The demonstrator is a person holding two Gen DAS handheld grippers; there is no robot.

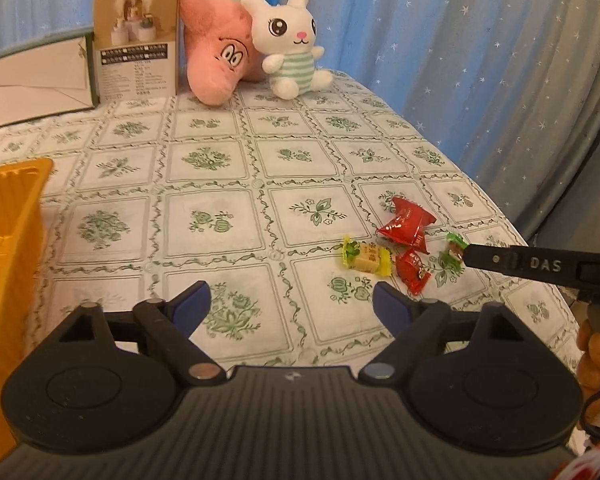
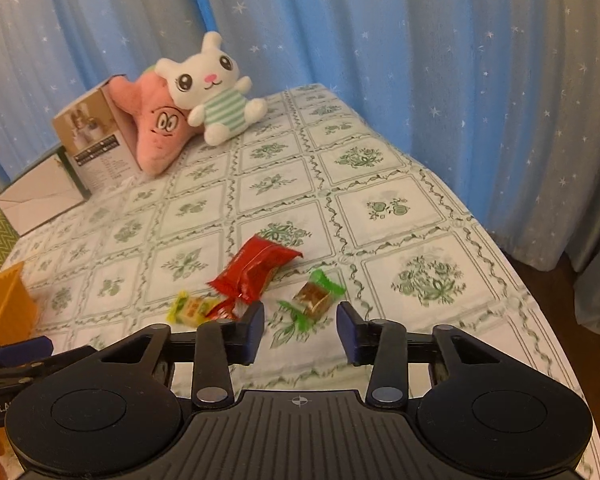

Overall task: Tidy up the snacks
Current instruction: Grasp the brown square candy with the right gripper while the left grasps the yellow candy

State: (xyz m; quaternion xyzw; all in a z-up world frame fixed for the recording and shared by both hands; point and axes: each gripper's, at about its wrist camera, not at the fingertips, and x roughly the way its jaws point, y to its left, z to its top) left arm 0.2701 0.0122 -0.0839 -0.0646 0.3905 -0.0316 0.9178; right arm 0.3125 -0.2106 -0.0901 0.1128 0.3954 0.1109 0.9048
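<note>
Right gripper (image 2: 300,330): jaws part-open, narrower than the left pair, nothing pinched; the green-wrapped candy (image 2: 314,298) lies just ahead of the gap, and I cannot tell whether a tip touches it.
Left gripper (image 1: 291,302): jaws wide and empty, over bare tablecloth (image 1: 220,224) on the tray side of the green-wrapped candy.
Risk, the grab: the candy lies skewed with its twisted ends sticking out, so I'd guess the jaws could catch only a wrapper tail and it would slip free.
Risk, the neighbours: the small red packet (image 1: 414,272) is just beside the green-wrapped candy; a closing finger may nudge it or snag it too.
Risk, the edge: the candy is near the table's right edge, so a push could send it off.
Count, snacks: four, namely the green-wrapped candy, the yellow candy (image 1: 366,258) beyond the small red packet, and the large red packet (image 1: 406,224) behind.
Count, the rest: one orange tray (image 1: 8,216) well apart; two plush toys (image 1: 292,40); one box (image 1: 138,44).
</note>
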